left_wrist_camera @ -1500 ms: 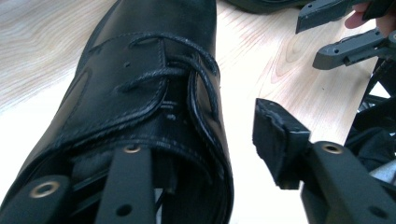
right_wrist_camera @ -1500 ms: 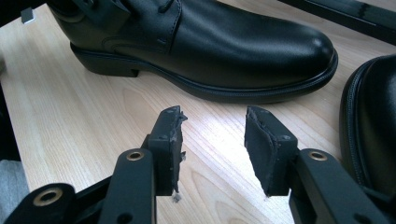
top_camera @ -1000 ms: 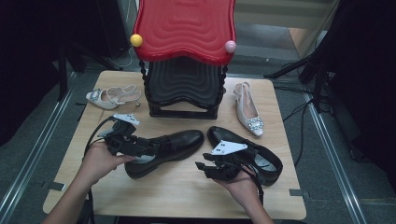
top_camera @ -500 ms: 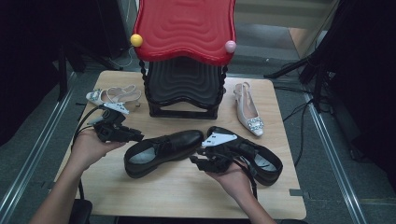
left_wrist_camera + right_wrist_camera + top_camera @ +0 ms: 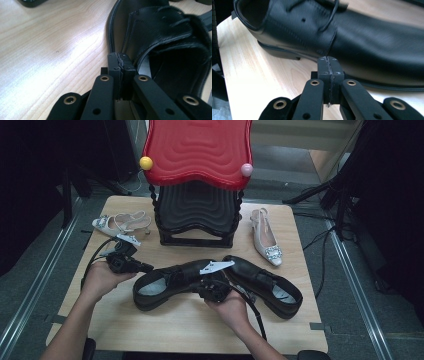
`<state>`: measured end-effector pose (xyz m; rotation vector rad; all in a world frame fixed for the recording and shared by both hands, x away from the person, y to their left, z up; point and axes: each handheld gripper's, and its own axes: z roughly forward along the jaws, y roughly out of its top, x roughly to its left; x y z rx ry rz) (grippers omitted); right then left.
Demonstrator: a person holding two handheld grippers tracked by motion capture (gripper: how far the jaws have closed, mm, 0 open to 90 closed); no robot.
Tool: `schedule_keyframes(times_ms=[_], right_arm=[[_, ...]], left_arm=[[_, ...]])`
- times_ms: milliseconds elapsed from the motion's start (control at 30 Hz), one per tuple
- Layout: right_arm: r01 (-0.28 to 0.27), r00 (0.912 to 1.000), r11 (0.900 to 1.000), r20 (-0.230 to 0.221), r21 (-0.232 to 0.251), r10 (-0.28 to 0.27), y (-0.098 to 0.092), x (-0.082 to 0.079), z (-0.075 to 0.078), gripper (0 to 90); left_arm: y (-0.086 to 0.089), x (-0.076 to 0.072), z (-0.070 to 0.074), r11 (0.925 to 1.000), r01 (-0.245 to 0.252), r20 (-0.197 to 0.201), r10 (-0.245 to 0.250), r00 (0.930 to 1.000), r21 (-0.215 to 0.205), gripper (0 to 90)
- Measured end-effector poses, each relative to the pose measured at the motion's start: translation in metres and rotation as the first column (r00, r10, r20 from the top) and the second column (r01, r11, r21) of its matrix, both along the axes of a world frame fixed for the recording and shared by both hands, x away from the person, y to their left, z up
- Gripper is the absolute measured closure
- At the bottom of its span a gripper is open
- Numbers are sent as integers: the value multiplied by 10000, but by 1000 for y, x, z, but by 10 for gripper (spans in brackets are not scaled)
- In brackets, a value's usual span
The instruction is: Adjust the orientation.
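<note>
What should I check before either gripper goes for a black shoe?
1. Left gripper fingers open enough: not ok; they have just been closing, shut, nothing between them.
2. Right gripper fingers open enough: not ok; likewise just closed, empty.
3. Left black shoe upright on the table: ok.
4. Right black shoe upright: ok.
5. Room inside the rack: cannot tell.

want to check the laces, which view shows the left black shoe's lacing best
The right gripper view: the left black shoe sits side-on and close, with laces and an eyelet visible. The high view shows the whole shoe from above, lacing too small. The left gripper view shows its collar and opening.
</note>
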<state>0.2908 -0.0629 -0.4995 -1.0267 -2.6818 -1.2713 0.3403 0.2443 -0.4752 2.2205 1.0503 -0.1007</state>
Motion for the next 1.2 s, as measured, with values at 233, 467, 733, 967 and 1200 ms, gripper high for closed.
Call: schedule_keyframes(times_ms=[233,467,733,967,1200], right_arm=[[44,9994,9999,354,-122,-39,10,-1,-3,900],[110,9994,9999,327,-94,-107,10,0,-4,900],[378,9993,9993,70,3,-378,4,5,-4,900],[676,9975,9977,-190,110,-674,-2,11,-3,900],[916,9946,9956,-498,178,-906,-7,16,-2,900]], left_arm=[[-1,-3,-9,9997,-33,-77,35,10000,247,898],[0,-7,-10,9998,-219,-92,219,9997,14,900],[-6,-16,-11,10000,-7,-224,7,9997,-34,900],[-14,-24,-12,9996,172,-340,-180,9993,-241,900],[-21,-30,-11,9972,6,-320,-30,9995,-743,900]])
